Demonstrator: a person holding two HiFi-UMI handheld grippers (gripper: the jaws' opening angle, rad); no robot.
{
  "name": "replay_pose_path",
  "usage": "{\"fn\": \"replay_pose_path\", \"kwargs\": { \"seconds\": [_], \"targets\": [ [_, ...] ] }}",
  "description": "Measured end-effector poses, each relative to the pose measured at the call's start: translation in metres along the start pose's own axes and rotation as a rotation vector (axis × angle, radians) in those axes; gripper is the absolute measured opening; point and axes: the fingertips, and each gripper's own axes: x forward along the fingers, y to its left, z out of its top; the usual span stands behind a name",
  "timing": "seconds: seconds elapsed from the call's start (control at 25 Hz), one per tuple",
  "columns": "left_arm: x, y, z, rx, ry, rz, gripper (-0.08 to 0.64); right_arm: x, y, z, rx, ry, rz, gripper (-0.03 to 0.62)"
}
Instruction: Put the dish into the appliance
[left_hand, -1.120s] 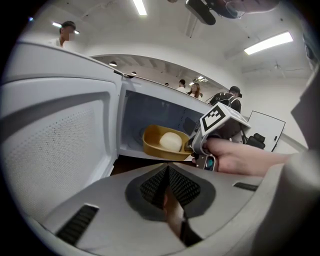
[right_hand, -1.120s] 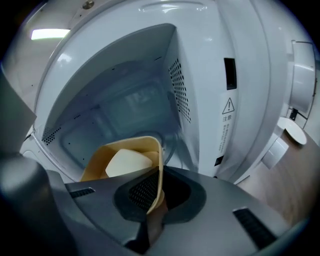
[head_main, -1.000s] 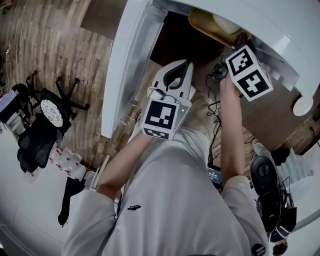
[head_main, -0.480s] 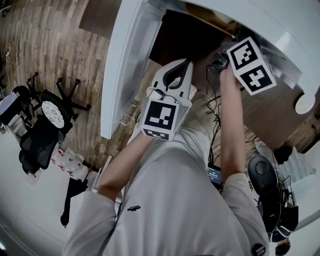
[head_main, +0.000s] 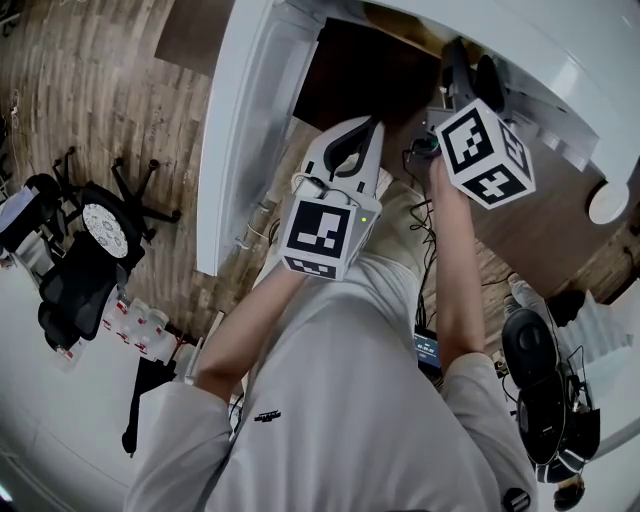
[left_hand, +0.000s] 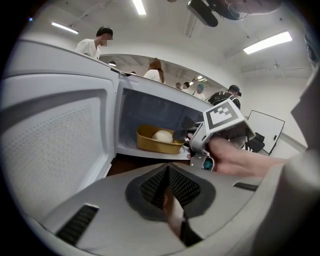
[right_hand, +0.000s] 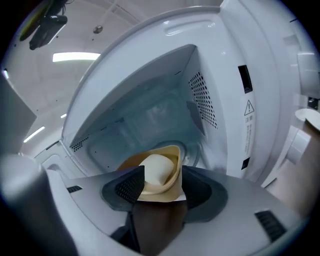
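The shallow yellow plastic dish (left_hand: 159, 141), holding a pale round lump of food (left_hand: 163, 135), sat on the floor of the open white microwave oven (right_hand: 200, 100), near its front edge. The right gripper (right_hand: 161, 186) had just been opening its jaws, with the dish's near rim loose between them (set down, I judged). The left gripper (left_hand: 167, 187), jaws pressed together on nothing, hung beside the white perforated door (left_hand: 55, 145), probably ready to push it.

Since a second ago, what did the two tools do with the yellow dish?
The right tool has just been opening its jaws, letting go of the yellow dish, which sits inside the microwave with its rim between them; that tool pulled back a little. The left tool stayed put, shut, and the door stayed open.
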Motion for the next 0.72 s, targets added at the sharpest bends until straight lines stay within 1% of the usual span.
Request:
{"fn": "replay_pose_path", "kwargs": {
  "seconds": [0.16,0.32,0.36,0.48,0.56,0.72],
  "targets": [
    [0.000,-0.003,-0.002,-0.002,0.003,-0.003,-0.003,-0.006,0.012,-0.006,-0.120,0.011,0.039,0.275],
    [-0.001,-0.005,-0.004,-0.001,0.004,-0.005,-0.003,-0.003,0.018,-0.017,-0.235,0.057,0.046,0.341],
    [-0.001,-0.005,-0.004,0.000,0.004,-0.005,-0.003,-0.002,0.019,-0.018,-0.265,0.062,0.040,0.352],
    [-0.002,-0.003,-0.004,-0.001,0.004,-0.002,-0.002,0.001,0.021,-0.016,-0.350,0.060,0.017,0.353],
    [-0.002,-0.001,-0.004,0.000,0.004,0.001,-0.003,0.004,0.021,-0.014,-0.363,0.057,0.006,0.353],
    [-0.003,0.001,-0.002,0.000,0.002,0.006,-0.003,0.009,0.016,-0.009,-0.343,0.049,-0.015,0.353]
  ]
}}
